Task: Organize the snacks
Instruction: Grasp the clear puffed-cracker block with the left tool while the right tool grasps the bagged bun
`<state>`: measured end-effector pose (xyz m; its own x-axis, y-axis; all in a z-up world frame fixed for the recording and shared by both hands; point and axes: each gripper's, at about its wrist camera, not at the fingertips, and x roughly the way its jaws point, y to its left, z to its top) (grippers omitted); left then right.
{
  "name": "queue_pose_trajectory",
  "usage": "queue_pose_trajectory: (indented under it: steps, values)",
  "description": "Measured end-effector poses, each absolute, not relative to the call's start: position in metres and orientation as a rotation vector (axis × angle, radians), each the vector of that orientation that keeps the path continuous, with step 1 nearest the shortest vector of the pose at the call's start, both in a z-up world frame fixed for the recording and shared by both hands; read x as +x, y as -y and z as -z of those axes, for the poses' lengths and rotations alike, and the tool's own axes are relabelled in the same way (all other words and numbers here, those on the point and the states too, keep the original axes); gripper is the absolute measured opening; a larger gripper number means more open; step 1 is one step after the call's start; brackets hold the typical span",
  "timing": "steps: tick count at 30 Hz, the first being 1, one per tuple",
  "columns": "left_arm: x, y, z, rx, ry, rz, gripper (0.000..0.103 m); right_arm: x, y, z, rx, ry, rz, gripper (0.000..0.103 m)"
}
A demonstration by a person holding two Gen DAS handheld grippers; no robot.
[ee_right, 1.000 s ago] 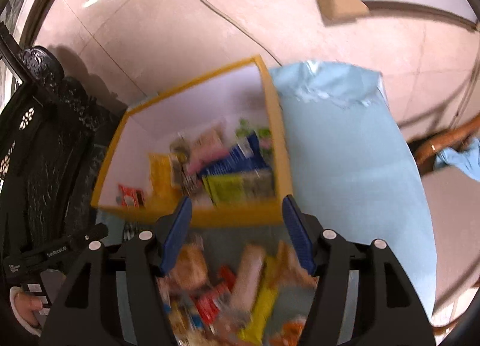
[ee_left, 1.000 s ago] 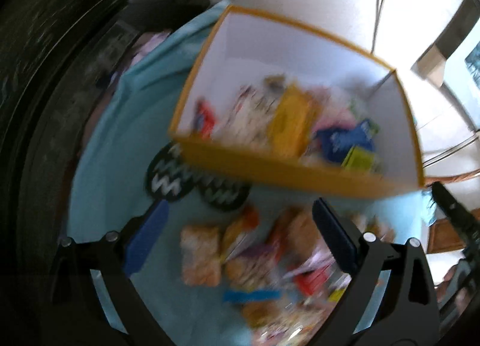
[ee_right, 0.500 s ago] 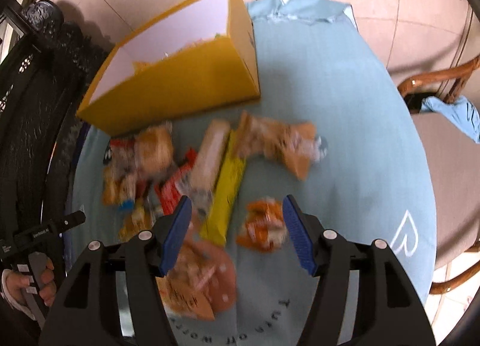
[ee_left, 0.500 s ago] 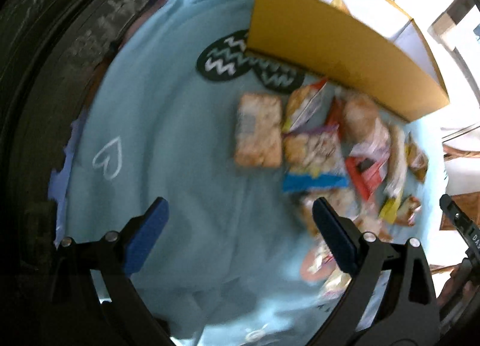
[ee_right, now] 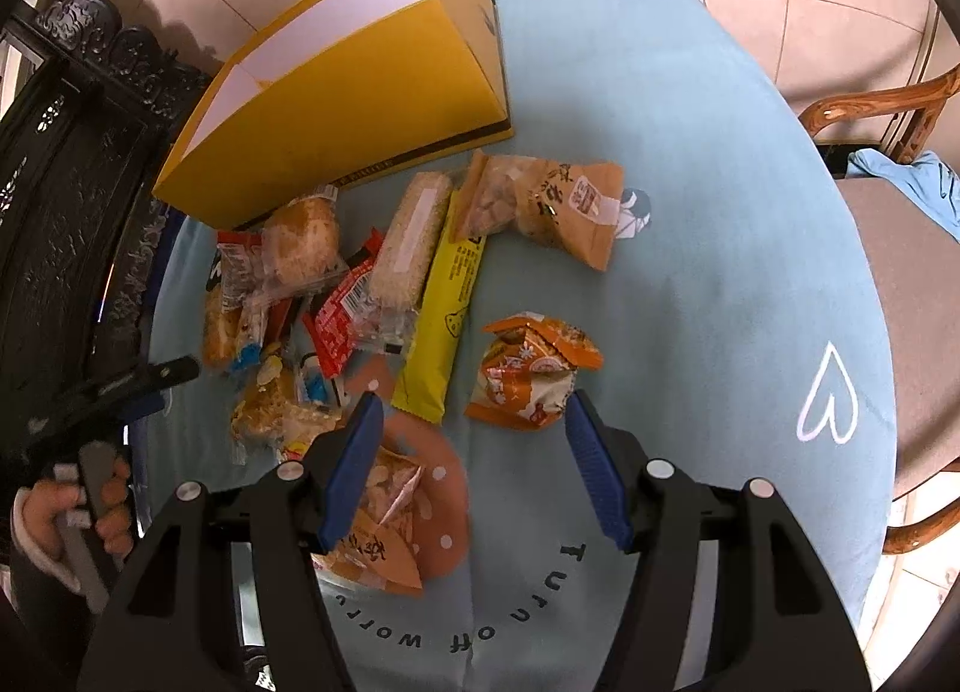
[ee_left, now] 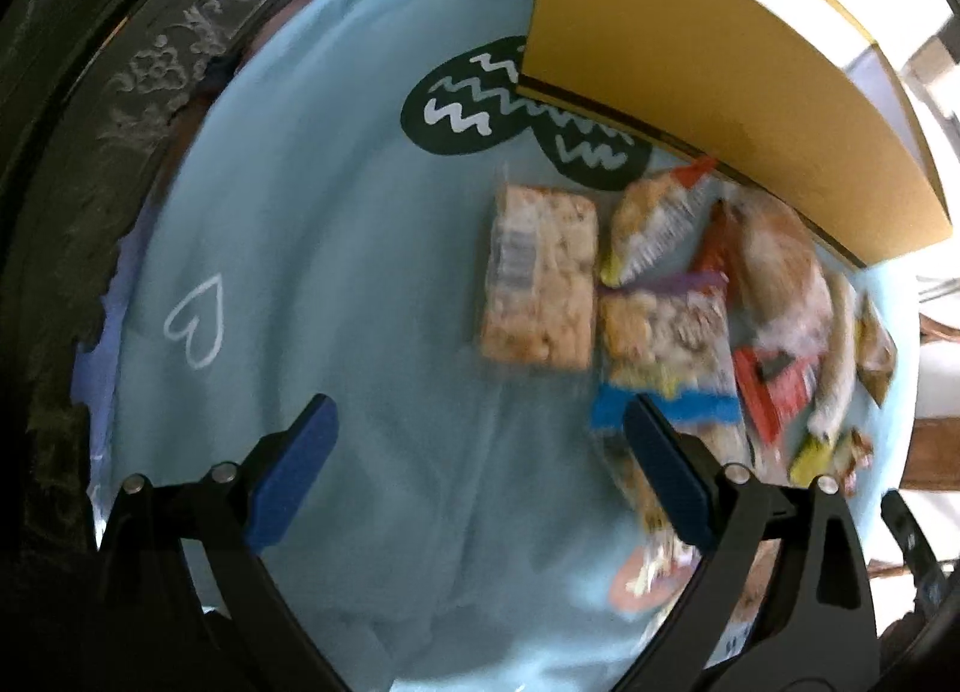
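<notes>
Compared with a second ago, when the inside of the box (ee_right: 354,92) was looked into, both cameras have been drawn back and lowered, so only its yellow outer wall is seen; a next pick from the table is judged likely. The snacks (ee_right: 384,272) are heaped just in front of the box, wrappers overlapping. The left gripper (ee_left: 480,428) and right gripper (ee_right: 474,434) are spread wide, nothing held; an orange packet (ee_right: 528,374) lies just ahead of the right one.
</notes>
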<state>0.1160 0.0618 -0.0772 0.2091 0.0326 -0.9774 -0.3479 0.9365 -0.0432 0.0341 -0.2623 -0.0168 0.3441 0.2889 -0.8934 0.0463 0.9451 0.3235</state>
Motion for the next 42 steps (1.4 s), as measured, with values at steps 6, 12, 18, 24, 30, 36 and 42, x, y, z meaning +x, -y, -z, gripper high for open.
queue_pose_trajectory:
  steps: [6,12,18,24,30,36,42]
  values:
    - [0.144,-0.062,0.101,-0.279,-1.388,-0.258,0.072,0.041,0.269,0.017,0.339,-1.220,-0.152,0.064]
    - [0.167,-0.060,0.120,-0.254,-1.418,-0.243,0.060,0.053,0.266,0.019,0.351,-1.231,-0.154,0.064]
    - [0.171,-0.057,0.114,-0.189,-1.377,-0.227,0.046,0.067,0.239,0.021,0.277,-1.254,-0.196,0.064]
    - [0.141,-0.060,0.100,-0.217,-1.341,-0.200,0.046,0.099,0.176,0.013,0.101,-1.211,-0.336,0.064]
    - [0.130,-0.069,0.095,-0.265,-1.331,-0.179,0.046,0.145,0.119,0.024,0.035,-1.214,-0.381,0.064]
    - [0.129,-0.062,0.089,-0.289,-1.330,-0.176,0.046,0.175,0.090,0.068,-0.068,-1.319,-0.333,0.066]
    - [0.123,-0.073,0.086,-0.311,-1.324,-0.170,0.046,0.162,0.102,0.048,-0.008,-1.278,-0.401,0.053]
